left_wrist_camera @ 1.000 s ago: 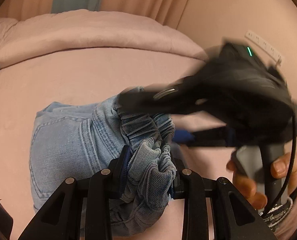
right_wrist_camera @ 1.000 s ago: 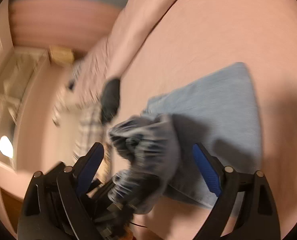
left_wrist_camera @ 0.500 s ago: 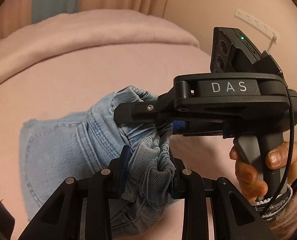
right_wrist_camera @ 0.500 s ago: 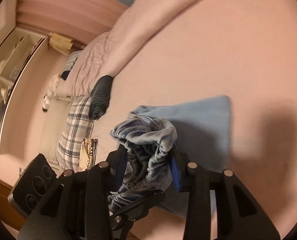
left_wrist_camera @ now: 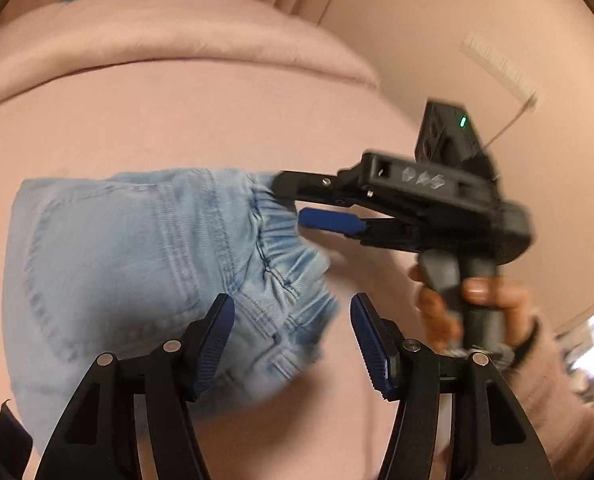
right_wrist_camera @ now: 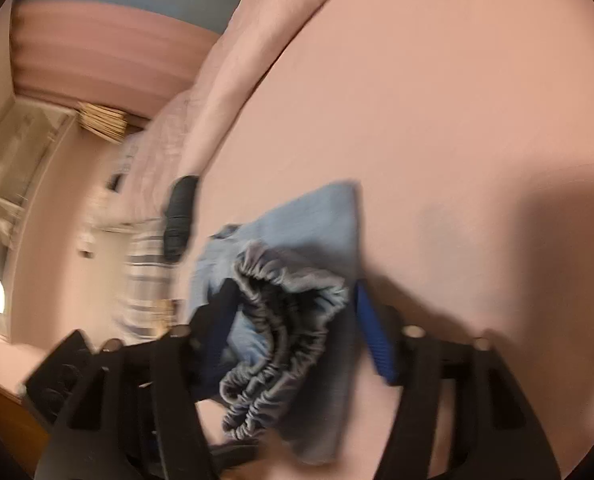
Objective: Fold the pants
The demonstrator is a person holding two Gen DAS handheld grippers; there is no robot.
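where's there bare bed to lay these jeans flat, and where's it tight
Free: the wide pink sheet beyond and right of the jeans, up to the rolled duvet. Crowded: at the waistband, where the left gripper and right gripper, both opening, meet. A dark bundle sits at the duvet's edge.

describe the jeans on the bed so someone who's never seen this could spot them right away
Start from the wide pink bed that fills the view. Near its middle, just ahead of both grippers, lie the jeans, folded into a compact bundle. They are the only light blue denim there, with a gathered elastic waistband facing the grippers; the other thing on the bed is a dark object beside a pillow.
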